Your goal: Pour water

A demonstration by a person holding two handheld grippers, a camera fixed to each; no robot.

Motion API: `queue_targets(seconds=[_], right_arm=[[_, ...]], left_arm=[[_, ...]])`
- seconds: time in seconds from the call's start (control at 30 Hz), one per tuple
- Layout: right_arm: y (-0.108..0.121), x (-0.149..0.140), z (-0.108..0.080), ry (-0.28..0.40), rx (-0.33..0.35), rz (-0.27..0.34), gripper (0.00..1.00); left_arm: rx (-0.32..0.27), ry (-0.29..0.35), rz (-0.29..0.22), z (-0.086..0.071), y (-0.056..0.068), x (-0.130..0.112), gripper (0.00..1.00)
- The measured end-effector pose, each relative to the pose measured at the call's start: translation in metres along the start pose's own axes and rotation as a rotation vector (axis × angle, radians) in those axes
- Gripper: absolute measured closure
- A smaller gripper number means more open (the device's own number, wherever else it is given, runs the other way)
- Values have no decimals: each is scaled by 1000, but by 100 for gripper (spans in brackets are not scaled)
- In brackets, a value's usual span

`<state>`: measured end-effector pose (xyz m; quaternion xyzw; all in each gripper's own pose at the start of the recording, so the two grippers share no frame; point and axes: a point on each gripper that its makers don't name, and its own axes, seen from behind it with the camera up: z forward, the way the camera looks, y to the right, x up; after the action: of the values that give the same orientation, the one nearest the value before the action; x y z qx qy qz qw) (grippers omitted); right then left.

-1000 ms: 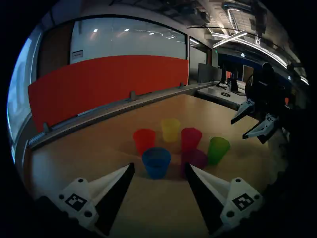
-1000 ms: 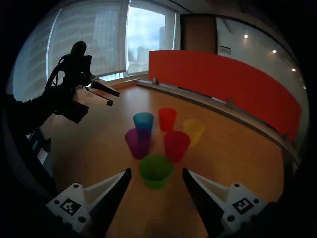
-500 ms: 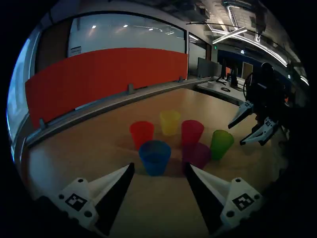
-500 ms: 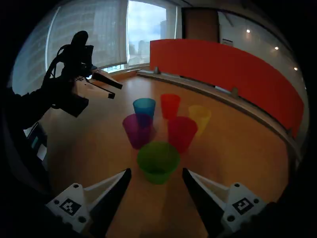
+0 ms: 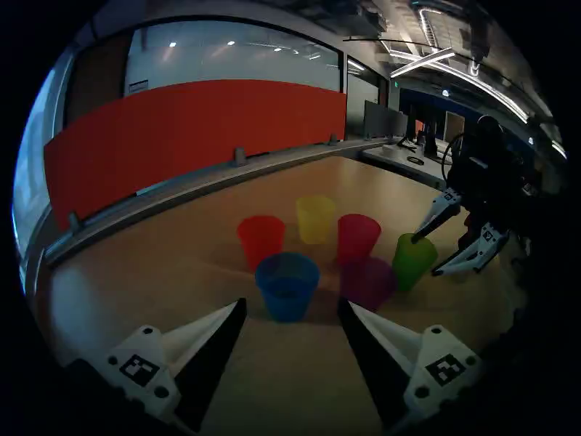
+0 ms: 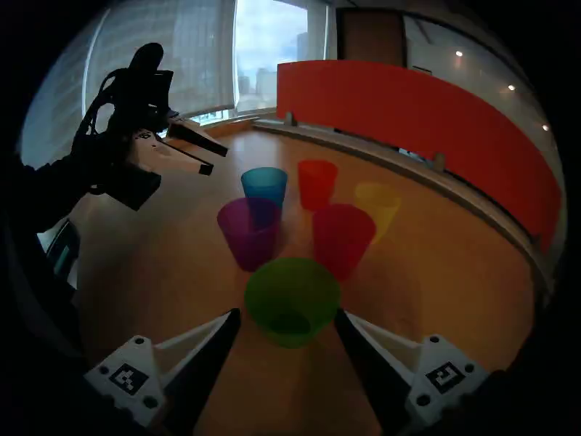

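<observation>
Several plastic cups stand clustered upright on the wooden table (image 5: 181,291). Just ahead of my open left gripper (image 5: 290,305) is the blue cup (image 5: 287,285), with something dark at its bottom. Behind it are the orange-red cup (image 5: 261,240), yellow cup (image 5: 315,218), crimson cup (image 5: 358,237) and purple cup (image 5: 368,282). The green cup (image 6: 292,299) sits right at the tips of my open right gripper (image 6: 287,314), untouched. In the left gripper view the right gripper (image 5: 427,256) flanks the green cup (image 5: 414,260). The left gripper (image 6: 218,162) hovers beyond the blue cup (image 6: 263,187).
An orange-red partition (image 5: 196,138) on a grey rail (image 5: 181,192) borders the table's far side. Windows (image 6: 181,65) lie behind the person's dark sleeve (image 6: 43,196). Another desk with monitors (image 5: 407,149) stands beyond the table. Bare tabletop (image 6: 450,283) surrounds the cups.
My right gripper has moved in on the green cup, which now looks larger and reaches the fingertips. The left gripper has edged slightly closer to the blue cup.
</observation>
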<state>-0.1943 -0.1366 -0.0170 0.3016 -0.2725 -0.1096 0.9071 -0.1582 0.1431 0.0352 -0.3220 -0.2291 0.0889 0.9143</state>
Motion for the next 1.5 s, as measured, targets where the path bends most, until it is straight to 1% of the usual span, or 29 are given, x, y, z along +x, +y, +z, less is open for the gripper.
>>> queue_targets(seconds=[0.3, 0.43, 0.47, 0.57, 0.9, 1.17, 1.4, 1.5], right_arm=[[4, 4, 15, -3, 1, -5, 0], [5, 5, 19, -1, 3, -6, 0], [5, 5, 20, -1, 4, -6, 1], [6, 4, 21, -3, 9, -6, 8], [9, 6, 20, 2, 11, -18, 9], [9, 10, 15, 11, 15, -28, 9], [9, 12, 13, 17, 15, -44, 9], [10, 12, 13, 18, 15, -49, 9]], left_arm=[[-7, -9, 1, 9, -2, -3, 7], [-12, -13, 0, 13, -3, -4, 7], [-13, -14, 0, 14, -3, -5, 7], [-14, -20, -1, 17, -4, -7, 7], [-18, -42, 4, 28, -6, -12, 7], [-26, -77, -1, 43, -7, -17, 7], [-32, -96, 6, 55, -8, -15, 7], [-42, -106, -2, 60, -7, -16, 7]])
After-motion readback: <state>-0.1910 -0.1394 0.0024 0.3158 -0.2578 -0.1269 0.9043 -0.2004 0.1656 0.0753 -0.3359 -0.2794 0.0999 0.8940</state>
